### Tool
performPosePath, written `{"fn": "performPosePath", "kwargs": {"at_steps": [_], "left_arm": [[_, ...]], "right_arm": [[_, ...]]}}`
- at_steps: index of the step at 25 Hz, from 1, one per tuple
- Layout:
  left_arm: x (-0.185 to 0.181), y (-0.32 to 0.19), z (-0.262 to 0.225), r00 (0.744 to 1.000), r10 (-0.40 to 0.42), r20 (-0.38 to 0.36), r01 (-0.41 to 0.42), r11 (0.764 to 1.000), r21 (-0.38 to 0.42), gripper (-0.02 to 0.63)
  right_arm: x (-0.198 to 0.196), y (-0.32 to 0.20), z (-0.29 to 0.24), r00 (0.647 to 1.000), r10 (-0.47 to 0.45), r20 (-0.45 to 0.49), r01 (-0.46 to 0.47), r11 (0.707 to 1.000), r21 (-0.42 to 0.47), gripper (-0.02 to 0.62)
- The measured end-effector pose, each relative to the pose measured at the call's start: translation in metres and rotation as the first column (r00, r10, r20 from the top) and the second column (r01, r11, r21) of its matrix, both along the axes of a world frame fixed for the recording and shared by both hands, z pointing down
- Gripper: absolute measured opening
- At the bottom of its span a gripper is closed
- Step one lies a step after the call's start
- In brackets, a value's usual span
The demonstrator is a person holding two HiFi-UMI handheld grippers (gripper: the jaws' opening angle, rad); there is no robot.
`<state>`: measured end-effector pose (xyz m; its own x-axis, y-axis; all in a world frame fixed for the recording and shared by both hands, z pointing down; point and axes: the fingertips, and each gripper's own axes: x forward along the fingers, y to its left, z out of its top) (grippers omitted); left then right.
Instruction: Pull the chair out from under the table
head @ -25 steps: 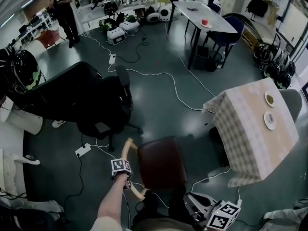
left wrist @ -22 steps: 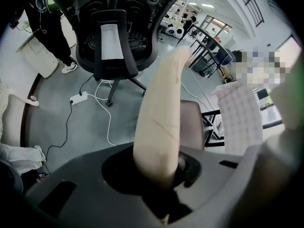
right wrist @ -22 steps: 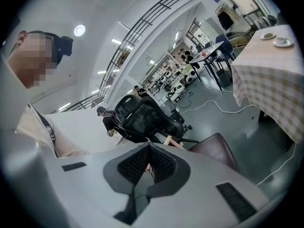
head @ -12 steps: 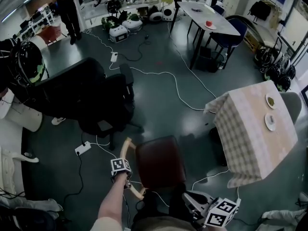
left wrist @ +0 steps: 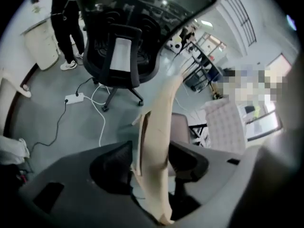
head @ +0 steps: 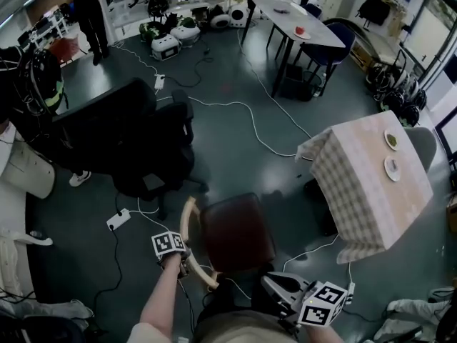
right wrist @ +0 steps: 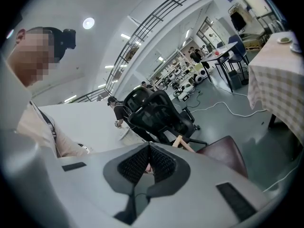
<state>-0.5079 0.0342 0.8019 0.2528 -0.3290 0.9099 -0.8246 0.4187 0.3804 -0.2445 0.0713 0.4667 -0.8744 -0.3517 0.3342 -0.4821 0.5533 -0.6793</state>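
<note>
The chair, with a dark brown seat (head: 235, 231) and a curved pale wooden backrest (head: 191, 245), stands on the floor away from the table (head: 357, 184), which wears a checked cloth. My left gripper (head: 184, 266) points steeply down over the backrest's top rail. Its jaws have just been opening, and the backrest (left wrist: 159, 141) still runs between the spread jaws of the left gripper (left wrist: 151, 163), with a gap on the left side. My right gripper (head: 275, 288) hangs low by the chair's near side; the right gripper (right wrist: 148, 163) is shut on nothing.
A black office chair (head: 143, 148) stands just beyond the wooden chair. A power strip (head: 119, 221) and white cables lie on the floor to the left. Two small plates (head: 391, 154) sit on the checked table. A white table (head: 293, 20) and a person (head: 89, 13) are farther off.
The left gripper's jaws have spread apart around the backrest, and the gripper has shifted slightly left and up. The right gripper has drifted a little to the left.
</note>
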Motion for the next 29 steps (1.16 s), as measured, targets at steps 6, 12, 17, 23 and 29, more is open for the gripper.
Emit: {"fn": "performPosePath", "kwargs": {"at_steps": [6,12,17,23,29], "left_arm": [[0.041,0.016,-0.093,0.991,0.057,-0.122,-0.013,0.944,0.331,0.007],[0.121,0.019,-0.15,0.936,0.326,-0.131,-0.227,0.845,0.484,0.006],[0.171,0.016,-0.195,0.854,0.513,-0.082,-0.384,0.73,0.566,0.006],[0.174,0.009,-0.238,0.844,0.534,-0.043,-0.4,0.681,0.613,0.006],[0.219,0.033,-0.264,0.838,0.544,-0.038,-0.404,0.667,0.626,0.006]], "right_arm": [[-0.018,0.019,-0.002,1.0,-0.003,-0.015,0.003,1.0,0.022,0.009],[-0.04,0.034,-0.007,1.0,-0.02,-0.015,0.02,0.999,0.038,0.009],[-0.025,0.047,-0.01,0.998,0.059,-0.003,-0.059,0.998,0.006,0.009],[-0.015,0.038,-0.014,0.997,0.059,0.053,-0.06,0.998,0.027,0.009],[0.022,0.056,-0.023,0.997,0.036,0.074,-0.04,0.998,0.058,0.009]]}}
